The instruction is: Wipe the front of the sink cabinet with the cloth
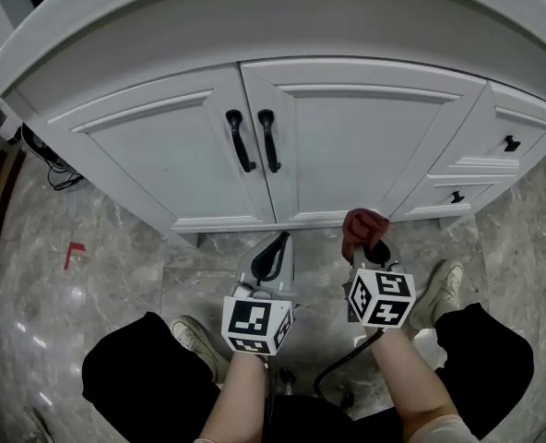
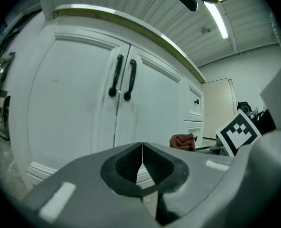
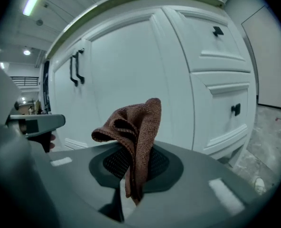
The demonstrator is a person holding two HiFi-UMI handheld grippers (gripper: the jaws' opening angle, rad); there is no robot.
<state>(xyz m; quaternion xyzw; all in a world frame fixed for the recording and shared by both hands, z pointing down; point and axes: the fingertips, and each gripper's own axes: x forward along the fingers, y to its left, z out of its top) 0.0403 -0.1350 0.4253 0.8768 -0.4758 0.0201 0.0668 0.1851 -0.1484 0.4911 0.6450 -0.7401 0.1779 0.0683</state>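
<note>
Cloth (image 3: pixel 138 122) clamped btwn right gripper (image 3: pixel 133 170) fingers, left gripper (image 2: pixel 141 164) fingers together, shoes (image 1: pixel 444 289) in head view only

left gripper (image 1: pixel 278 247) grey | right gripper (image 1: pixel 374 252) grey | shorts (image 1: pixel 130 381) black | sneakers (image 1: pixel 192 335) white

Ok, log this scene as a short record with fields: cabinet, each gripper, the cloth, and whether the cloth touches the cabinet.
cabinet: white sink cabinet, both doors shut, two black bar handles
right gripper: shut on the reddish-brown woven cloth, near the cabinet's lower front
left gripper: jaws together, nothing between them
cloth: bunched, sticking up past the jaws
contact: cannot tell whether the cloth touches the cabinet
</note>
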